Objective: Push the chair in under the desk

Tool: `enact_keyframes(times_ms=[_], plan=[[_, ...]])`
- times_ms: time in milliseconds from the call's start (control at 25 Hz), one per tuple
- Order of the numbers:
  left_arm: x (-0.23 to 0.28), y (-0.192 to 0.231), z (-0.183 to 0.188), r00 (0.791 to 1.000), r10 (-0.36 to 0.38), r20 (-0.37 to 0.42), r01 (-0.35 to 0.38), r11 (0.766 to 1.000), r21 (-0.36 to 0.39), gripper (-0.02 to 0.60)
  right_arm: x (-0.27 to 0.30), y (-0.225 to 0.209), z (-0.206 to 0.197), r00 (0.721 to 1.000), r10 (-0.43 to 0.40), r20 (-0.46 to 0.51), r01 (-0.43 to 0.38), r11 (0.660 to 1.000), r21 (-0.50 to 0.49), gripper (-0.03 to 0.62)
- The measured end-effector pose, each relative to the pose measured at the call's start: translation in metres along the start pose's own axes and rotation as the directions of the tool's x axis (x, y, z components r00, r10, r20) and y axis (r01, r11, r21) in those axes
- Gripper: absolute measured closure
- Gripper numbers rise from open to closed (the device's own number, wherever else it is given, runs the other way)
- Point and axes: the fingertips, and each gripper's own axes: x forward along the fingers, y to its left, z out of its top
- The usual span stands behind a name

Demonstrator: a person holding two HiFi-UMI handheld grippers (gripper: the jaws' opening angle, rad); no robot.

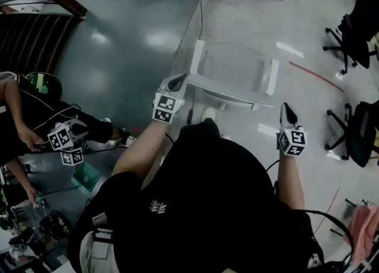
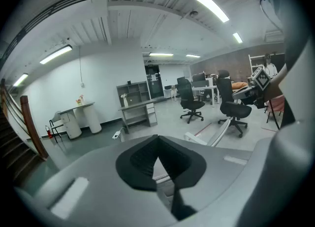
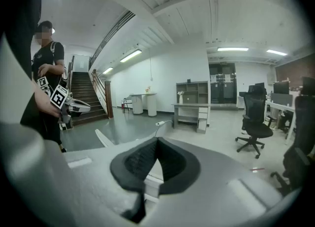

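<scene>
Blocks the lower head view with a black shirt (image 1: pixel 207 206); holds left gripper (image 1: pixel 176 81) and right gripper (image 1: pixel 288 112) near the white-framed desk (image 1: pixel 234 89), both pinched closed on nothing. Crops black chairs (image 1: pixel 357 132) at right, well apart; shows them whole in left gripper view.

The desk (image 1: pixel 234 91) has a white frame on a pale grey floor (image 1: pixel 254 11), which turns dark glossy blue-grey left of the desk. The left gripper (image 1: pixel 176 82) and right gripper (image 1: pixel 286 111) carry cubes with black-and-white square markers. Right of the desk are a red line (image 1: pixel 317 76) and black office chairs (image 1: pixel 355 26).
</scene>
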Motion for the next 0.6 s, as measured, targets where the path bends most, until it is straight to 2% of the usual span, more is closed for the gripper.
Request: enact_keyframes(times_ms=[160, 360, 480, 520, 560, 600], plan=[[0.007, -0.009, -0.016, 0.997, -0.057, -0.061, 0.062, 0.994, 0.090, 0.577, 0.006, 0.007, 0.003, 1.000, 0.020, -0.010, -0.020, 0.999, -0.032, 0.592], [0.014, -0.021, -0.034, 0.983, -0.119, -0.139, 0.145, 0.971, 0.192, 0.577, 0.008, 0.015, 0.004, 0.998, 0.052, -0.032, -0.054, 0.997, -0.056, 0.592], [0.017, -0.029, -0.045, 0.970, -0.153, -0.186, 0.197, 0.948, 0.248, 0.575, 0.016, 0.027, -0.004, 0.989, 0.127, -0.074, -0.132, 0.989, -0.064, 0.592], [0.018, -0.031, -0.049, 0.965, -0.163, -0.203, 0.215, 0.940, 0.266, 0.553, 0.019, 0.034, -0.010, 0.982, 0.164, -0.096, -0.173, 0.981, -0.089, 0.592], [0.020, -0.034, -0.053, 0.960, -0.173, -0.220, 0.233, 0.930, 0.284, 0.496, 0.023, 0.043, -0.018, 0.970, 0.206, -0.130, -0.222, 0.966, -0.130, 0.588], [0.021, -0.036, -0.057, 0.954, -0.182, -0.239, 0.252, 0.919, 0.302, 0.428, 0.028, 0.053, -0.027, 0.954, 0.244, -0.174, -0.274, 0.944, -0.182, 0.526]])
